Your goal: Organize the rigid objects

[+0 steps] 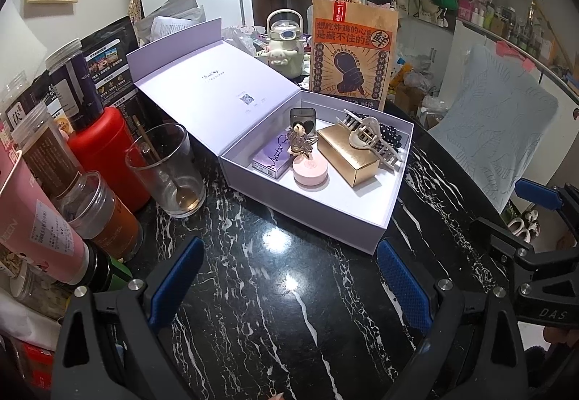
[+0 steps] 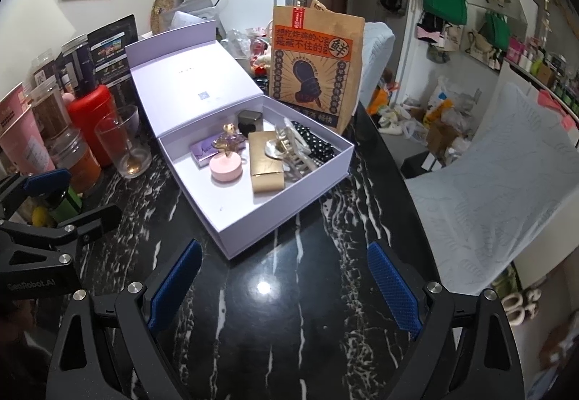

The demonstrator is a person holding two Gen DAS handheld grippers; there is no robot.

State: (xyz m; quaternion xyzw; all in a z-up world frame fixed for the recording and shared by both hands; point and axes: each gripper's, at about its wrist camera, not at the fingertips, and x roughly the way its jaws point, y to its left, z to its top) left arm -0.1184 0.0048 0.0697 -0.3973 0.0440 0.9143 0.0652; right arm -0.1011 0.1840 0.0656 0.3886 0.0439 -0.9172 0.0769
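Both grippers, left (image 1: pixel 289 287) and right (image 2: pixel 286 284), are held with jaws wide and empty above the counter (image 2: pixel 282 327). In the box (image 1: pixel 376 222) lies the gold carton (image 1: pixel 349 155): judged light, stiff, slippery, best pinched across its long sides.

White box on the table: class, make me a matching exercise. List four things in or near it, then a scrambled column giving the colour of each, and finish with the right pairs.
Things:
1. Round tin
2. Long box
3. Flask
4. Flat box

Colours:
A. Red
B. Purple
C. Pink
D. Gold

Pairs: 1-C, 2-D, 3-A, 4-B

The tin, long box and flat box lie inside the white box; the flask stands outside it, behind the glass.
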